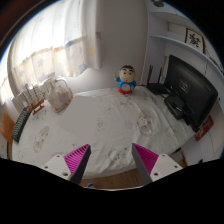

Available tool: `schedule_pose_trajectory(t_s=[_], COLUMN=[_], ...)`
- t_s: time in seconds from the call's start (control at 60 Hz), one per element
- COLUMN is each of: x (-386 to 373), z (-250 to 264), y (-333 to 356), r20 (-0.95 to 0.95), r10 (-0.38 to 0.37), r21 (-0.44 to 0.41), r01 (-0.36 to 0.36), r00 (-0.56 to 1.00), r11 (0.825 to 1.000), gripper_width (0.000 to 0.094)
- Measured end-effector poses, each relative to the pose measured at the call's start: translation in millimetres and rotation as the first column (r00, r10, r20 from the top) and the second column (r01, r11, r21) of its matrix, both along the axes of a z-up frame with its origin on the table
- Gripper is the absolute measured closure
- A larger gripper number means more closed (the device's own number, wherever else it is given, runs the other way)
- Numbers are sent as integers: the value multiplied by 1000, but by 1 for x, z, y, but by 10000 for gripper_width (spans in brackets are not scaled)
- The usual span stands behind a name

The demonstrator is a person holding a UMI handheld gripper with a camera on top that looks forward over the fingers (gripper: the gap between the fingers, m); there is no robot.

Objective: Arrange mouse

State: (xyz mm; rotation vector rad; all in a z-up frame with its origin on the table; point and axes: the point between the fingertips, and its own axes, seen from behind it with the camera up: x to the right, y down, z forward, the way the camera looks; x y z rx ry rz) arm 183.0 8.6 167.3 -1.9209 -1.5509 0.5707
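Observation:
My gripper [111, 150] is open, its two magenta pads [76, 160] wide apart with nothing between them. It hovers over the near edge of a table covered with a white patterned cloth [110, 125]. I cannot make out a mouse anywhere on the table. A dark keyboard [20, 124] lies at the left edge of the table, far left of the fingers.
A small doll in blue and red [126, 80] sits at the back of the table. A dark monitor [190, 88] stands at the right, with a reddish object [205, 128] near it. White racks and boxes [40, 97] stand at the back left before a curtain [50, 45].

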Motion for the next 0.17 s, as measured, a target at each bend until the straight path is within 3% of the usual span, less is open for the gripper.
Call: schedule_pose_trajectory(t_s=[0.167], x=[15], z=[-7], y=[25], r20=[15], r10=[46], r21=[-1], r01=[-46], r00=[999], r11=[999], gripper_width=[87])
